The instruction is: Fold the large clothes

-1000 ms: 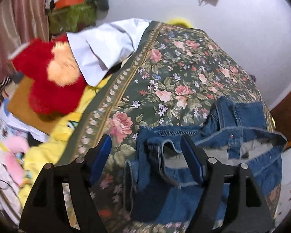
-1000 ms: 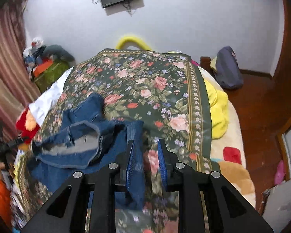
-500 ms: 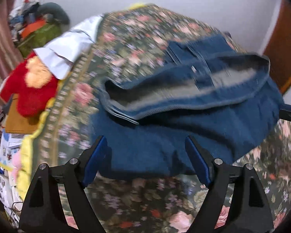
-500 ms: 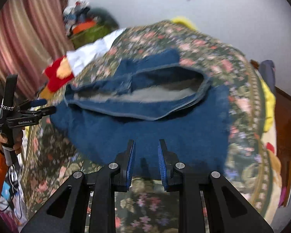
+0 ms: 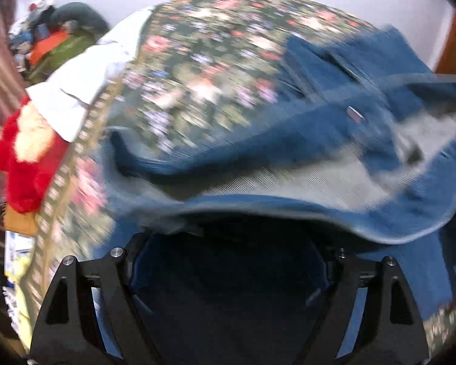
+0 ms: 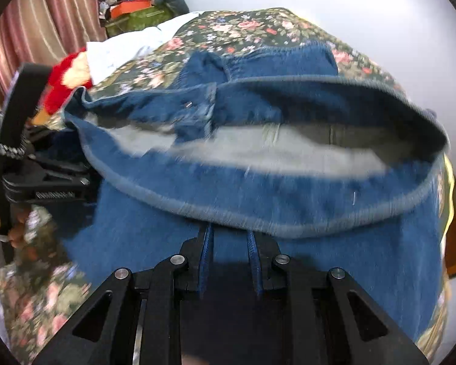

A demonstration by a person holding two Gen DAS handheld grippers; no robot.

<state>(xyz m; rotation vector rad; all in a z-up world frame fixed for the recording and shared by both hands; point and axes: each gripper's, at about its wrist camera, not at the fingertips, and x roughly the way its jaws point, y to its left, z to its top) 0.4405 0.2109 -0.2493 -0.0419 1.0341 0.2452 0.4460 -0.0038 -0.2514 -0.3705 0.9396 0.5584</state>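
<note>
A blue denim garment with a grey inside lies on a floral bedspread; it fills the right wrist view too. Its near layer hangs over both grippers. My left gripper has its jaws wide apart, with dark denim draped over and between them. My right gripper has its blue pads a narrow gap apart, with denim between them; the tips are hidden under the hem. The left gripper shows at the garment's left edge in the right wrist view.
A red and yellow plush toy and a white cloth lie at the bed's left side. A cluttered pile stands by a striped curtain. A white wall is behind the bed.
Both grippers have moved in toward the denim garment, which now drapes over their fingers. The views are blurred by motion. The left jaws stay wide and the right jaws narrow.
</note>
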